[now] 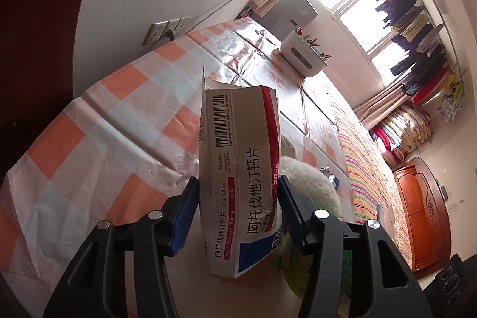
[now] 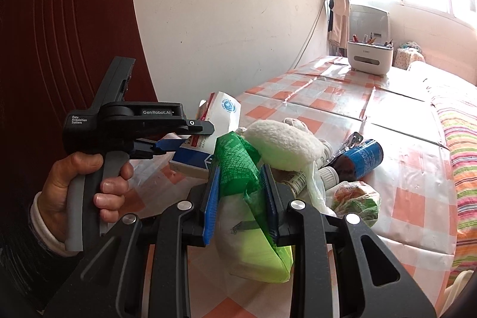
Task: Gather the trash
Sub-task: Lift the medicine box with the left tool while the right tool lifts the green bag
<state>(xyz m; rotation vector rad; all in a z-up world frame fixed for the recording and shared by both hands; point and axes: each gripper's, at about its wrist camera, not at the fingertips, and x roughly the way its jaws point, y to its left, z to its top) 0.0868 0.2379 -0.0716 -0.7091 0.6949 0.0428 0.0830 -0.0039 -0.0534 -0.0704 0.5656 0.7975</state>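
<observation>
A: What has the left tool (image 1: 238, 192) got?

B: A medicine box (image 1: 238, 169) — white card with a red stripe, a blue corner and a barcode. It stands on end between the two blue pads, one pad on each side of it, and the top flap is open. The pads are clamped against its sides.

A: And the right tool (image 2: 242, 192)?

B: Closed on a green plastic bag (image 2: 238, 169). The crumpled green film runs up between the pads and the paler yellow-green part hangs below them.

A: Where is the rest of the trash?

B: Just ahead of the right tool, in a heap on the desk (image 2: 402, 139) with its orange and white checked cloth. A fluffy white cloth (image 2: 283, 139) lies just beyond the bag, a dark bottle with a blue label (image 2: 357, 158) lies on its side to the right, and a crumpled wrapper (image 2: 354, 198) sits nearer, beside the right finger. Small white bottles lie between them.

A: Can you see the left tool from the right one?

B: Yes — up and to the left, gripped in a hand (image 2: 80, 189), the box's blue end at its tip.

A: Anything far off?

B: A white holder (image 2: 369, 58) full of pens at the far end of the desk.
</observation>
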